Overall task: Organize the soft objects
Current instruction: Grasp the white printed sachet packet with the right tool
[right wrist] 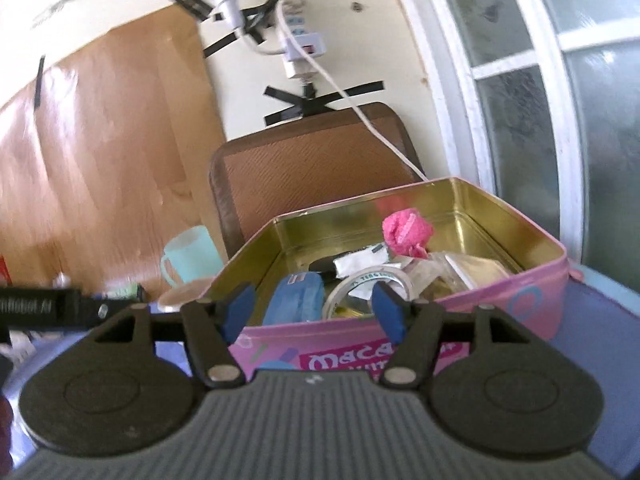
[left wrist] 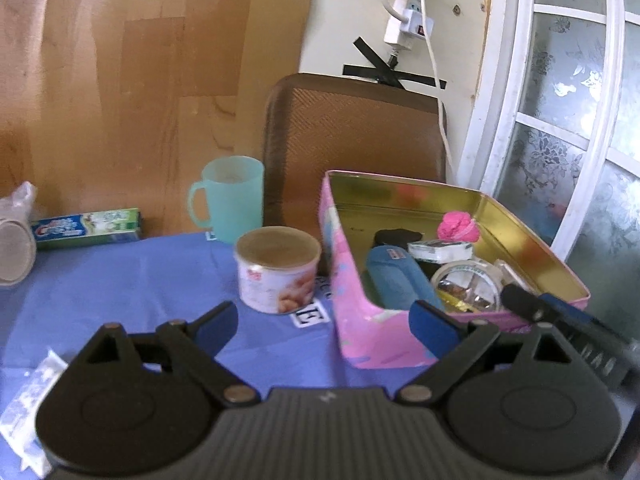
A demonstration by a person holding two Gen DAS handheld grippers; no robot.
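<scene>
At the far left of your left-hand view, one white plastic-wrapped bundle (left wrist: 14, 236) sits at the cloth's edge, blurred enough that I can only guess it is something soft; next to it lies one toothpaste box (left wrist: 86, 229), then one green mug (left wrist: 230, 197), then one open can (left wrist: 277, 268), all standing on the blue cloth (left wrist: 120, 300). Your left gripper (left wrist: 324, 326) hovers over the cloth near the can, fingers spread and holding nothing.

Right of the can stands one pink tin (left wrist: 362, 320), lid off; inside it you have one blue pouch (left wrist: 394, 276) along the left wall, one roll of clear tape (left wrist: 468, 284) beside it, and one pink scrunchie-like ball (left wrist: 458, 227) toward the back wall, among papers and packets too jumbled to count.

Your right gripper (right wrist: 314, 312) faces the tin's near wall, its fingers likewise spread and empty, with the pouch and tape just beyond the tips.

The pink ball looks light and squashy; pinch it across its middle and expect it to compress; the pouch is probably limp, so take it mid-length, or it will likely sag at both ends.
</scene>
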